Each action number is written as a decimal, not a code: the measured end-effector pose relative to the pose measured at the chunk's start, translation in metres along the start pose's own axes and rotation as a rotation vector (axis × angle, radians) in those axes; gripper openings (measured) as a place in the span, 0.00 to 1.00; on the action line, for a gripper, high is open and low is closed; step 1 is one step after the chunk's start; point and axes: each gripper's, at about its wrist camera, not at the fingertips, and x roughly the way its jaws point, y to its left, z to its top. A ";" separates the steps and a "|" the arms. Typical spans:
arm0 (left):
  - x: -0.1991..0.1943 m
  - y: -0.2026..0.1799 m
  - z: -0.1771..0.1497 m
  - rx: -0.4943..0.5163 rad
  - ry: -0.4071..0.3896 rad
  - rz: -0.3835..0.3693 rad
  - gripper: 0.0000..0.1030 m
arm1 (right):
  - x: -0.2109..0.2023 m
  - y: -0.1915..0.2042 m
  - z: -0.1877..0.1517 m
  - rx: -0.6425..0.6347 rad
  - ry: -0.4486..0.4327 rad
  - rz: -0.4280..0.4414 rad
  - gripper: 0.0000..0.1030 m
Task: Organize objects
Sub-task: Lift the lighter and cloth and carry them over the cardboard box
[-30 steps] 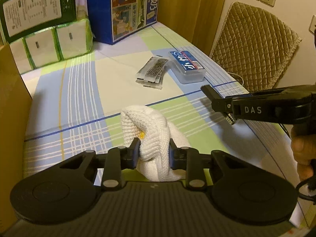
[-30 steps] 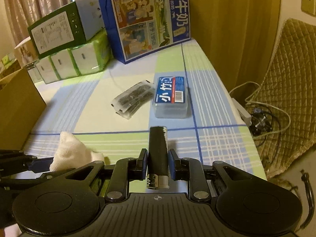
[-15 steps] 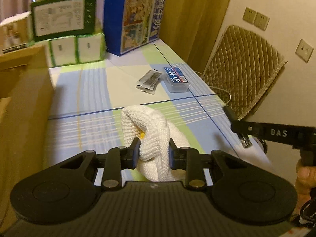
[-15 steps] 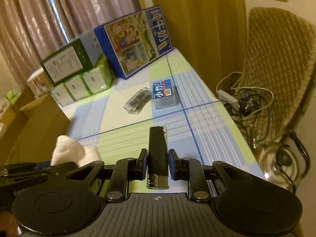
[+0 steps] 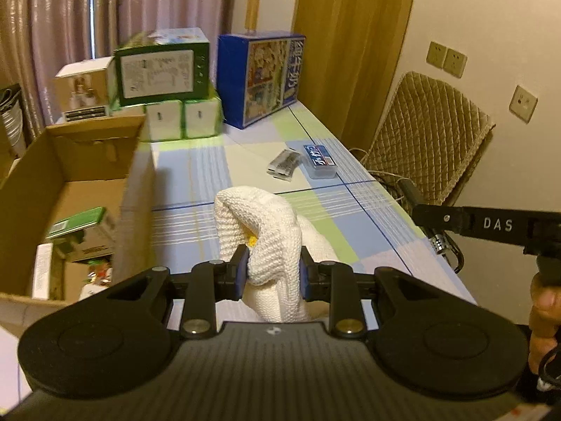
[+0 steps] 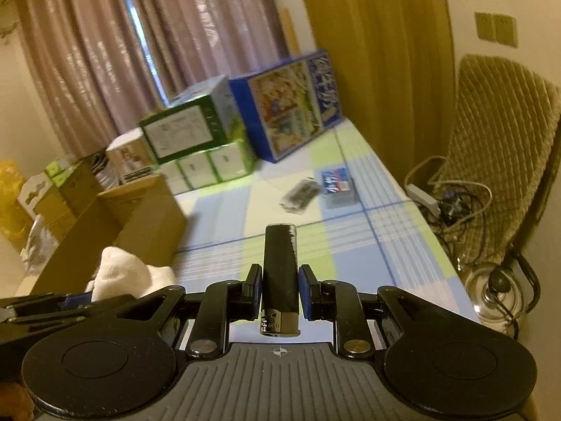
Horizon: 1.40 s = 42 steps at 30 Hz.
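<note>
"DAS" reads on my right gripper (image 5: 420,215); a "606" stamp marks the metal head of the black lighter (image 6: 280,273) it pinches — long axis along the fingers, head toward the camera. My left gripper (image 5: 270,272) clamps a white knitted glove (image 5: 263,235). Ahead of both jaws runs the plaid tablecloth (image 5: 350,210); left of them an open cardboard box (image 5: 70,182), curtains behind.

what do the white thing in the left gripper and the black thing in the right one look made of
White cloth: knitted fabric, probably cotton, matte; ribbed stitches show and it folds softly between the left gripper pads.
Black lighter in the right gripper: likely glossy plastic, going by its highlights, with a metal-looking cap.
</note>
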 end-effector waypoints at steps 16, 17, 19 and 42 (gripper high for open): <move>-0.062 0.027 -0.018 -0.012 -0.015 0.067 0.23 | -0.014 0.058 -0.019 -0.094 0.019 0.085 0.18; -0.064 0.028 -0.019 -0.013 -0.015 0.070 0.23 | -0.014 0.061 -0.018 -0.099 0.017 0.089 0.18; -0.068 0.030 -0.020 -0.016 -0.016 0.075 0.23 | -0.016 0.065 -0.018 -0.104 0.012 0.095 0.18; -0.115 0.082 -0.016 -0.027 -0.064 0.147 0.23 | -0.003 0.122 -0.026 -0.185 0.041 0.163 0.18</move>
